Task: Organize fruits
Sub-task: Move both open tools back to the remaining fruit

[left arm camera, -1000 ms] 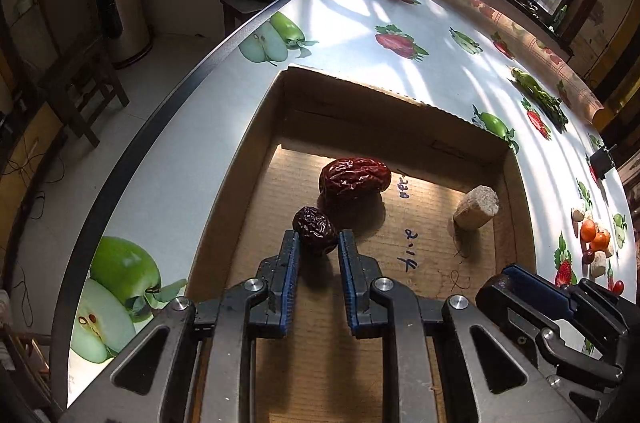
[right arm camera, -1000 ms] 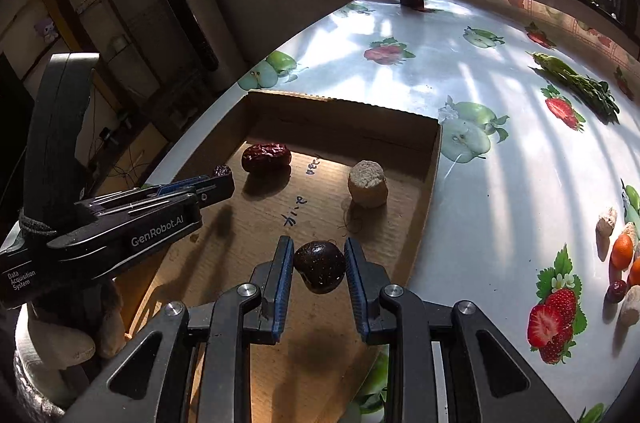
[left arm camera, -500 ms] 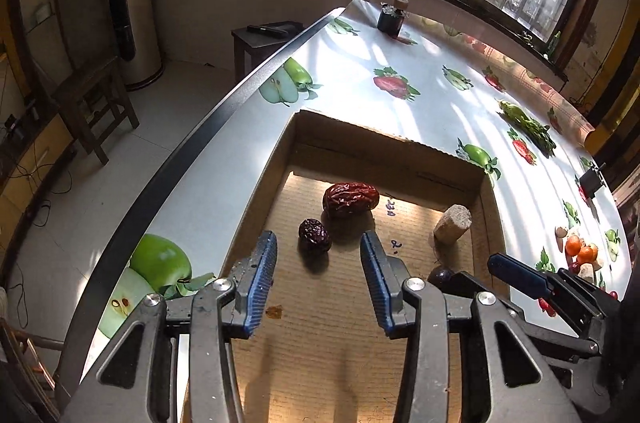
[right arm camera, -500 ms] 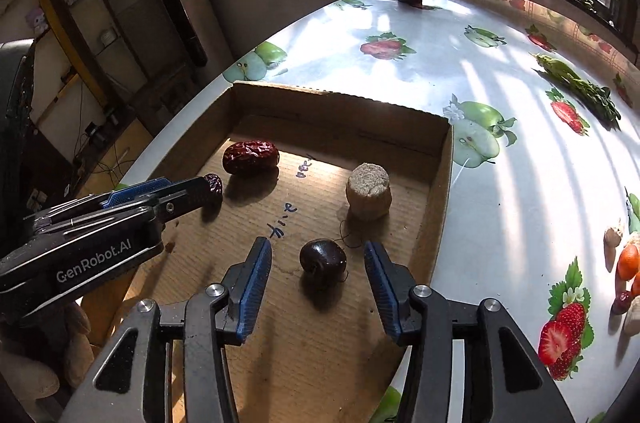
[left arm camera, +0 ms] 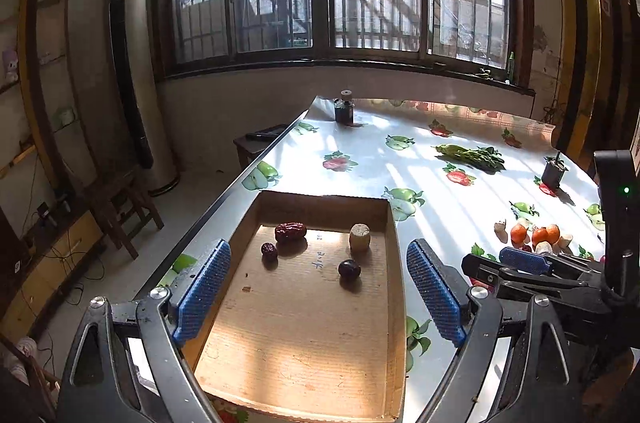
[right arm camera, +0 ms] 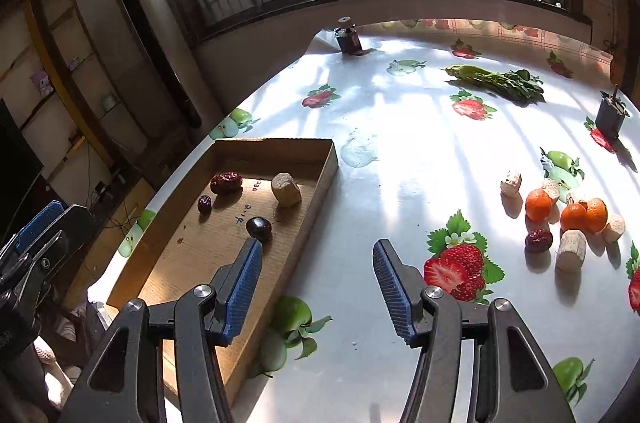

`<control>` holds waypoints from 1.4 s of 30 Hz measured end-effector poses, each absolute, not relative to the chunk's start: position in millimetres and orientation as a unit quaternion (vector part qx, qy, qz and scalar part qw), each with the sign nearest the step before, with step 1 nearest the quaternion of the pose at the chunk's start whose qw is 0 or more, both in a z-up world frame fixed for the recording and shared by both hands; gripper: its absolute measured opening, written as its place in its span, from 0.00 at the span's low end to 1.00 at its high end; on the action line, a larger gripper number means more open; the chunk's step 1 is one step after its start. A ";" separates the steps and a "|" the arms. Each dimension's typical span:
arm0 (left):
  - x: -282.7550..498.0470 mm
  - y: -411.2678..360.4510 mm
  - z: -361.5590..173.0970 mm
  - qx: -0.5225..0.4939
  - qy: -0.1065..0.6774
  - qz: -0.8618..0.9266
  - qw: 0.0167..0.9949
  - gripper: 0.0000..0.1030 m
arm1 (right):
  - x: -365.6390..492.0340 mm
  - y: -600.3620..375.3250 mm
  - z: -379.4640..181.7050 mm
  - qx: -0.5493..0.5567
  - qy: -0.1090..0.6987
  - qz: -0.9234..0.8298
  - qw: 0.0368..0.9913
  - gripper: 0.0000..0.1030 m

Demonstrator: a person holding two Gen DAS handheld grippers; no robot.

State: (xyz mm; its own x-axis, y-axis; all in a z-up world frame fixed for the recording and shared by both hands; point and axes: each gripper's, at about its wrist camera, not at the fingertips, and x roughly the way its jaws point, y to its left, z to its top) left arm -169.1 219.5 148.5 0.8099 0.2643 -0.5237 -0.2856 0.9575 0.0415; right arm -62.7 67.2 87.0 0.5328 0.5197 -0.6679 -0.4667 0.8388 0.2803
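Oranges and corks fully visible from right wrist only.

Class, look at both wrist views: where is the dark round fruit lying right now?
The dark round fruit lies loose on the floor of the cardboard tray, near its right wall, just in front of the beige cork-like piece.

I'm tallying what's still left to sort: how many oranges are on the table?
3, all in the loose pile on the tablecloth, outside the cardboard box: one orange at the left, two more touching just right of it. Others may hide behind them.
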 end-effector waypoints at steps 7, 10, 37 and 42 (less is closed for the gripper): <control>-168.1 178.7 149.4 0.017 0.277 0.130 0.952 0.87 | -74.6 16.6 92.8 0.048 0.377 0.265 0.886 0.61; -170.0 163.7 150.6 0.027 0.273 0.123 0.954 0.87 | -76.7 -1.8 94.3 0.054 0.371 0.257 0.891 0.62; -43.9 72.8 73.7 -0.036 0.412 -0.047 0.909 0.87 | 3.8 -208.4 56.9 0.170 0.407 0.074 0.895 0.67; -27.4 55.8 58.7 -0.035 0.423 -0.079 0.902 0.85 | 34.1 -193.7 34.7 0.147 0.427 0.064 0.890 0.65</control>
